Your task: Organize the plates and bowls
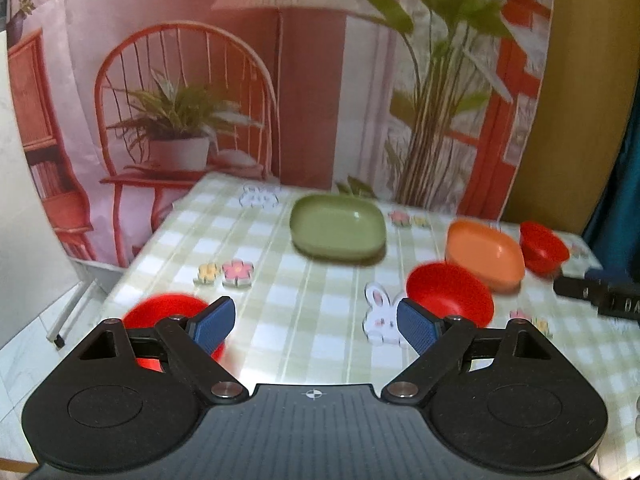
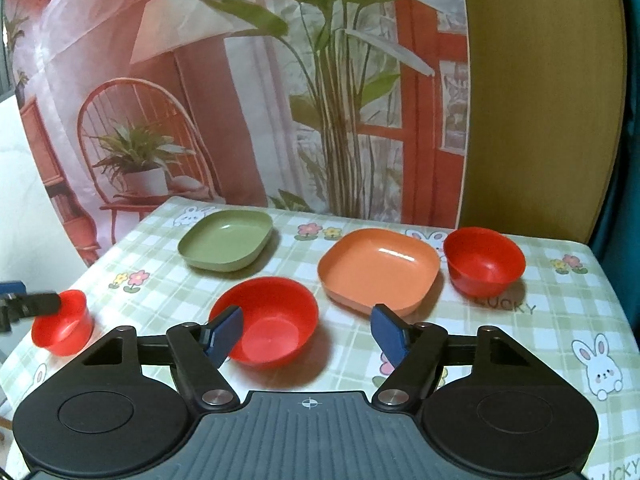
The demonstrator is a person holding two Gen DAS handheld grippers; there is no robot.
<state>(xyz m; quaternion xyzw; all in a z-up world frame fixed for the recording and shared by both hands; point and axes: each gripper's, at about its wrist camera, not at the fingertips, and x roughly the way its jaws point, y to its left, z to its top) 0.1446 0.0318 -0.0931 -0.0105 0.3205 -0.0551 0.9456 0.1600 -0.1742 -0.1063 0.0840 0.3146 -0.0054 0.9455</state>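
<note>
On the checked tablecloth lie a green plate [image 2: 226, 245] at the back left, an orange plate [image 2: 378, 268] right of it, and three red bowls: a large one [image 2: 266, 320] at the front middle, one [image 2: 484, 261] at the right, and a small one [image 2: 60, 324] at the left edge. My right gripper [image 2: 306, 330] is open and empty, just in front of the large bowl. My left gripper [image 1: 314, 322] is open and empty; the small bowl [image 1: 168, 312] sits behind its left finger. The left view also shows the green plate [image 1: 338, 232], orange plate [image 1: 484, 254] and large bowl [image 1: 450, 298].
The table [image 2: 560, 320] ends close at the left and right edges. A printed backdrop [image 2: 240, 100] hangs behind the table. The left gripper's tip [image 2: 28, 304] shows at the small bowl in the right view; the right gripper's body [image 1: 600, 296] shows at the right of the left view.
</note>
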